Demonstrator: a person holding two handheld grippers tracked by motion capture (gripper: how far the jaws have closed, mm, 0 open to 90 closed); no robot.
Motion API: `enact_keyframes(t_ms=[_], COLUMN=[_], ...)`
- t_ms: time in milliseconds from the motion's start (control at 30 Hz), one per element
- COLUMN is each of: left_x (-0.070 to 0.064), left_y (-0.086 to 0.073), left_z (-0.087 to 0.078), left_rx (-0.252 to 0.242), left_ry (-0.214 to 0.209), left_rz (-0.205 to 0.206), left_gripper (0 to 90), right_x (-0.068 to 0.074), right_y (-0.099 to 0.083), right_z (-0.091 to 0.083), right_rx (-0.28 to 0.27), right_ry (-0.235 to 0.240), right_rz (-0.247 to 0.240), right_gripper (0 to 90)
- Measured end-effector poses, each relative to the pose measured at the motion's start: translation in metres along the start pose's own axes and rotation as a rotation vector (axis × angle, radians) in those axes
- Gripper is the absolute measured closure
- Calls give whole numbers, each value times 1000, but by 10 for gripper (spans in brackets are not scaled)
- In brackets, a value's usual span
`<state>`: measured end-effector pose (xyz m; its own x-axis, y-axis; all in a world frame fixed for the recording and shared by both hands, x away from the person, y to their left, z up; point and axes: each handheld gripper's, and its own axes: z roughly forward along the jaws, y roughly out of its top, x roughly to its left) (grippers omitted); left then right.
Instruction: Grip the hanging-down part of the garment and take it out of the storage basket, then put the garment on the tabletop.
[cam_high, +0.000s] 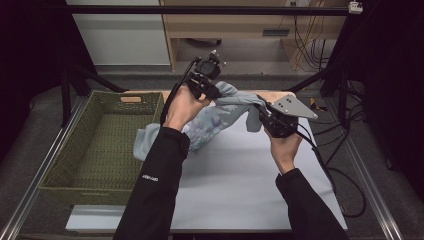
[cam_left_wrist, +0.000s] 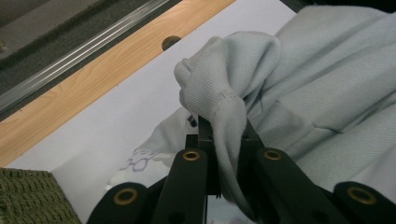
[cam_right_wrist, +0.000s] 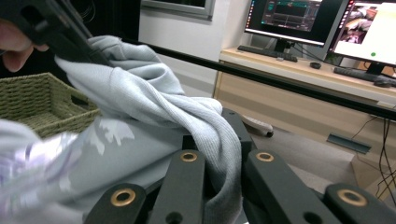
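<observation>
Garment (cam_high: 220, 117), pale grey-blue, printed, bunched.

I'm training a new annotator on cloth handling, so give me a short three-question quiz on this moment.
1. True or false: both hand-held grippers are clamped on the pale grey garment.
2. Which container stands at the table's left? A) green woven basket B) metal bucket C) cardboard box
3. Fill in: the garment is lifted at its top edge while its lower part lies over the white ____.

Key: 1 true, left hand-held gripper, right hand-held gripper. 2 A, basket. 3 table.
</observation>
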<state>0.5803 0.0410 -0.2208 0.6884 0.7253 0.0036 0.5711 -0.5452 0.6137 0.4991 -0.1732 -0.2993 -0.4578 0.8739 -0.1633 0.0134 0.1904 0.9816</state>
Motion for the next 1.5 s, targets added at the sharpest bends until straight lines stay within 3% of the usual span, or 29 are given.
enact_keyframes(t_ms=[233, 300, 333, 367, 467, 500, 533, 567, 667, 700, 733, 833, 867, 967, 1100, 1167, 1333, 1500], left_x=[-1, 0, 0, 0, 0, 0, -1, -1, -1, -1, 0, 0, 0, 0, -1, -2, -4, -7], left_y=[1, 0, 0, 0, -2, -2, -2, -2, -2, -2, -2, -4, -4, -5, -7, -9, -17, -27], left_z=[1, 0, -1, -1, -1, 0, 1, 1, 2, 2, 2, 2, 2, 0, 1, 2, 4, 9], left_rx=[1, -2, -5, -3, -10, -13, -13, -13, -14, -19, -18, -21, -24, -24, -24, -23, -32, -33], left_ry=[6, 8, 10, 9, 7, 6, 3, 3, -4, -1, -5, -3, 1, 2, -1, -1, -11, -24], left_rz=[4, -2, -1, 0, 1, 0, 4, 4, 8, 10, 8, 4, 4, 5, 11, 19, 35, 47], left_gripper=[848, 848, 848, 848, 848, 848, 848, 848, 848, 848, 848, 848, 848, 848, 848, 848, 847, 846], right_x=[-1, 0, 2, 2, 12, 12, 16, 16, 20, 22, 22, 21, 20, 19, 18, 17, 13, 9], right_y=[0, -3, -8, -8, -26, -26, -36, -36, -47, -50, -50, -53, -53, -56, -59, -60, -62, -71], right_z=[0, -2, -4, -4, -9, -9, -10, -10, -12, -15, -15, -21, -24, -28, -35, -41, -47, -56], right_rx=[5, 10, 17, 17, 37, 37, 47, 47, 41, 25, 25, 2, 5, -5, -10, -5, 0, -6], right_ry=[13, 41, 93, 93, 165, 165, 190, 190, 211, 214, 214, 217, 221, 243, 251, 251, 232, 230], right_rz=[7, 16, 45, 45, 47, 47, 54, 54, 64, 75, 75, 120, 149, 168, 151, 172, 159, 183], right_gripper=[876, 874, 870, 870, 834, 834, 734, 734, 549, 436, 436, 236, 201, 91, 53, 30, 9, 8])
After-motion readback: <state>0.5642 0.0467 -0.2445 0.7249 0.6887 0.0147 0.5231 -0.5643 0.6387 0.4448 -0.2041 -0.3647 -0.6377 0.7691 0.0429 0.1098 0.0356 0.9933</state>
